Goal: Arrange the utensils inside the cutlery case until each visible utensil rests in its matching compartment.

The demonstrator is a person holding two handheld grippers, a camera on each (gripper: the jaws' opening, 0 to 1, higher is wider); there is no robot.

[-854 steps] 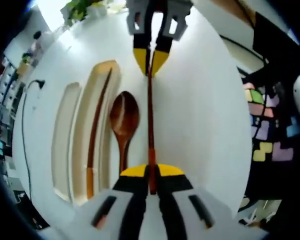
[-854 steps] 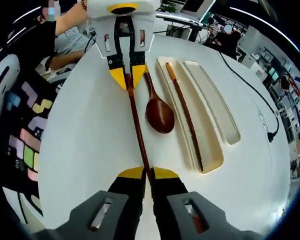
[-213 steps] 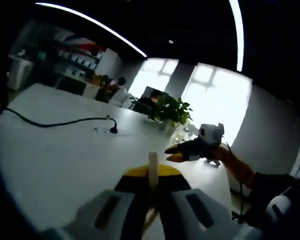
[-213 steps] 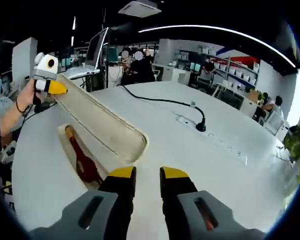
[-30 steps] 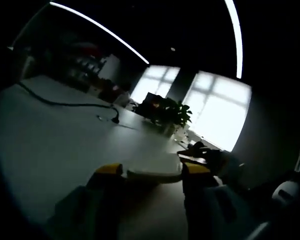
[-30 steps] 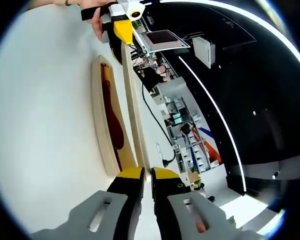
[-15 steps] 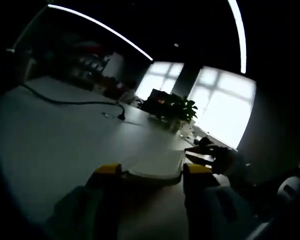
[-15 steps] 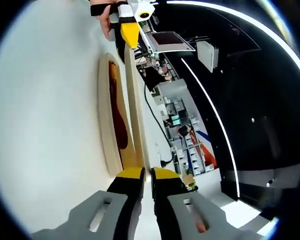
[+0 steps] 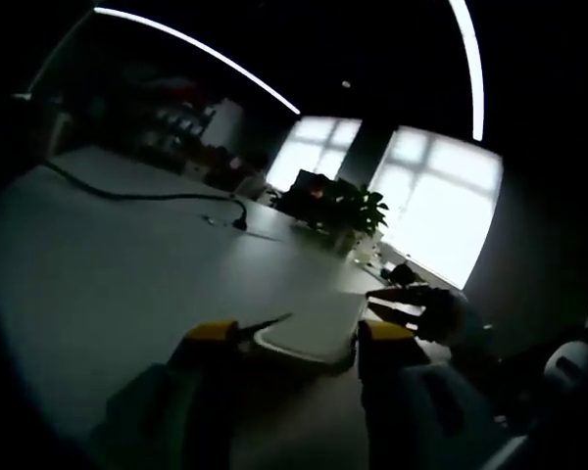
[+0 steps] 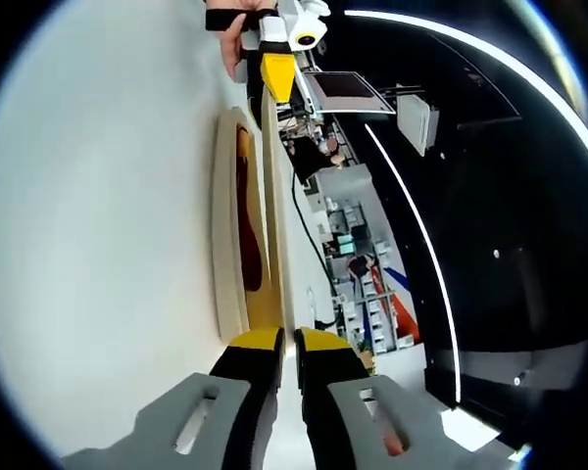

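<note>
The case lid [image 10: 272,215], a long beige strip seen edge-on, runs from my right gripper [image 10: 286,345] up to my left gripper [image 10: 277,70]. My right gripper is shut on the lid's near end. Left of the lid, the case base [image 10: 221,245] lies on the white table [image 10: 98,215] with a dark wooden spoon [image 10: 247,225] in it. In the left gripper view, my left gripper [image 9: 299,335] stands open, jaws wide apart. The lid's flat end [image 9: 314,338] lies between them, with a small gap at the left jaw. The right gripper [image 9: 416,305] shows dimly at the lid's far end.
A black cable [image 9: 137,196] crosses the table toward a potted plant [image 9: 358,211] by bright windows. A hand [image 10: 237,34] holds the left gripper. Desks and a monitor [image 10: 348,93] stand beyond the table's edge.
The lid's end has shifted slightly right between the left jaws, and a gap has opened at the left jaw. The right gripper view has swung, bringing lid and base closer to centre.
</note>
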